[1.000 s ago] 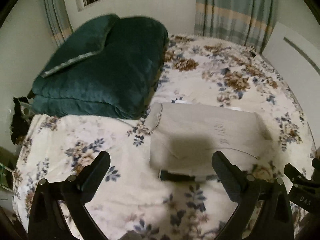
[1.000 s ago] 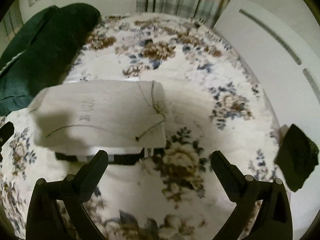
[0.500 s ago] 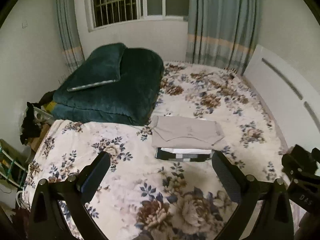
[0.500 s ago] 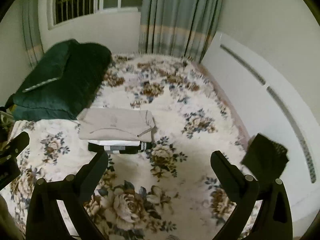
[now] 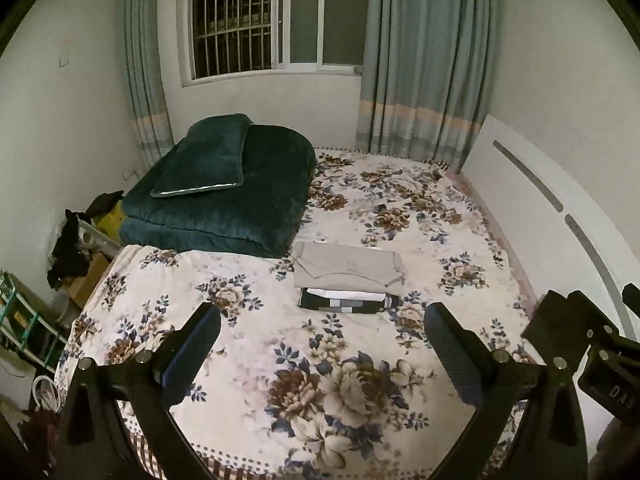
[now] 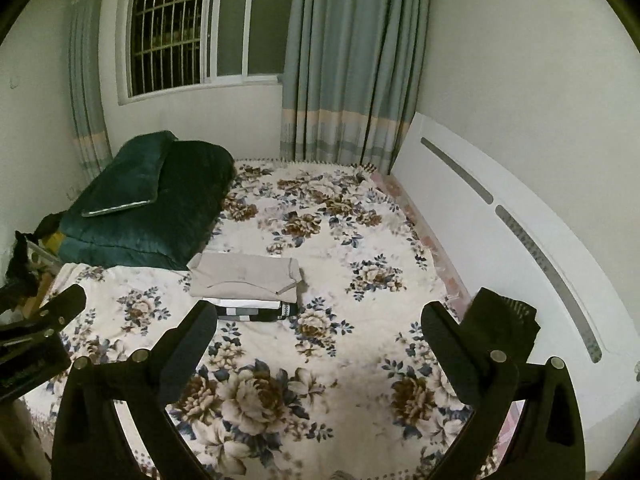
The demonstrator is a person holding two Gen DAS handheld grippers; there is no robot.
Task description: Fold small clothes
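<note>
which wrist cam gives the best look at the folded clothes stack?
Left wrist. The stack of folded clothes lies unobstructed between the open fingers, with the beige top, white layer and black-and-white bottom all visible. In the right wrist view the same stack sits left of centre, and a fingertip covers its near corner.

Left tongs (image 5: 322, 346) and right tongs (image 6: 319, 344): matt black plastic with small bright metal screws. Beneath both, bed cover (image 5: 248, 288): soft matt cloth, floral print. Ahead of the tongs, beige garment (image 5: 348, 268): smooth matt knit cloth. Beyond, to their left, green quilt (image 5: 240, 200): plush cloth, faint sheen. To their right, headboard (image 6: 480, 240): smooth white, slightly glossy.
</note>
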